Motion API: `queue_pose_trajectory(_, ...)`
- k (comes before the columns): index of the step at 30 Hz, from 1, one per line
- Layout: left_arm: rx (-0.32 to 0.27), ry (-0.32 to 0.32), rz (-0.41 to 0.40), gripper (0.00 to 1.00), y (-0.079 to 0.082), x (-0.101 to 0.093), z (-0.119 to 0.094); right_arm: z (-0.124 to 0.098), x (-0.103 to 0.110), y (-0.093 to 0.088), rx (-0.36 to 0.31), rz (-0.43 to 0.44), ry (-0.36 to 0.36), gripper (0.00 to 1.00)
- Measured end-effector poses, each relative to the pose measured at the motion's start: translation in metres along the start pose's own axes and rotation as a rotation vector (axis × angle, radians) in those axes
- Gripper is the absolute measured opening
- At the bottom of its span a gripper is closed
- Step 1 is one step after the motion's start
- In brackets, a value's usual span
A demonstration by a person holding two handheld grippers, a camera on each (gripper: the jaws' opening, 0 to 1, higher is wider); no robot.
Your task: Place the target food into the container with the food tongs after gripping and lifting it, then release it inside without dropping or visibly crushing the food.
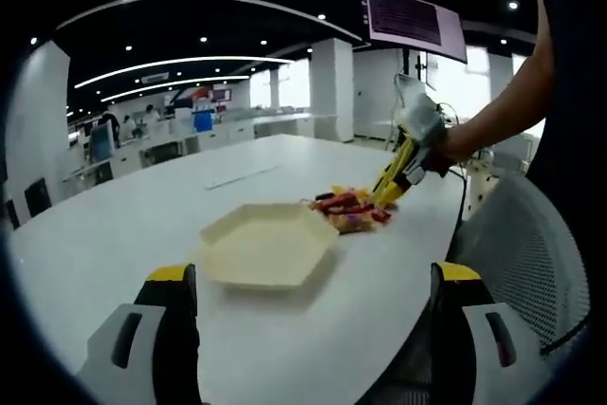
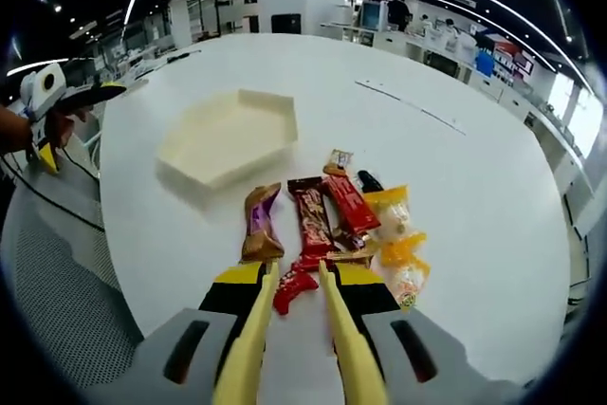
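Note:
A cream hexagonal tray (image 1: 266, 244) (image 2: 228, 135) sits empty on the white table (image 2: 455, 187). Beside it lies a pile of wrapped snacks (image 1: 351, 211): a purple packet (image 2: 261, 225), two red bars (image 2: 332, 211) and yellow packets (image 2: 394, 225). My right gripper (image 2: 297, 272) (image 1: 403, 168) carries yellow tongs. Their tips press on both sides of a small red snack packet (image 2: 294, 291), which rests on the table at the near edge of the pile. My left gripper (image 1: 313, 320) (image 2: 57, 92) is held back from the tray, with its jaws wide apart and nothing between them.
A grey mesh chair (image 1: 531, 253) (image 2: 57, 272) stands at the table's edge near the snacks. A person's arm (image 1: 493, 111) holds the right gripper. A thin strip (image 2: 408, 106) lies farther out on the table. Desks and monitors fill the office behind.

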State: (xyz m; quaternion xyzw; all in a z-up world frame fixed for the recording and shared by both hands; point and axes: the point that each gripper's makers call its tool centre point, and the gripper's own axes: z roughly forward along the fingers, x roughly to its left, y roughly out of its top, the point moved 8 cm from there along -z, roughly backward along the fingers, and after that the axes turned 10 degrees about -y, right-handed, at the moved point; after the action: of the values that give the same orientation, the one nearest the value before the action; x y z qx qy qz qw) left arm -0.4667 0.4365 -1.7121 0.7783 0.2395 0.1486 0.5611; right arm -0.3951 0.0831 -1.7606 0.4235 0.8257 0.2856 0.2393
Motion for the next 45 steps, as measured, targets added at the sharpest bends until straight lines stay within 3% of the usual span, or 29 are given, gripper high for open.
queue_pose_trajectory(6, 0.017, -0.009, 0.002, 0.99, -0.002, -0.001, 0.001, 0.004, 0.002, -0.011, 0.036, 0.019, 0.002, 0.26)
queue_pose_trajectory(17, 0.022, 0.007, 0.007, 0.99, -0.003, 0.001, 0.000, 0.008, 0.005, -0.012, 0.087, 0.037, 0.012, 0.27)
queue_pose_trajectory(24, 0.023, 0.011, 0.004, 0.98, -0.003, 0.000, 0.001, 0.009, 0.012, -0.011, 0.103, 0.019, -0.002, 0.21)
queue_pose_trajectory(27, 0.022, 0.019, 0.007, 0.98, -0.003, 0.001, 0.000, 0.009, 0.014, -0.009, 0.125, 0.084, 0.010, 0.18)
queue_pose_trajectory(30, 0.022, 0.024, 0.001, 0.97, -0.003, 0.002, 0.000, 0.009, 0.013, -0.007, 0.110, 0.040, 0.010, 0.17)
queue_pose_trajectory(45, 0.017, 0.056, -0.006, 0.98, -0.003, 0.007, -0.002, -0.006, -0.007, -0.001, 0.090, 0.044, -0.002, 0.18)
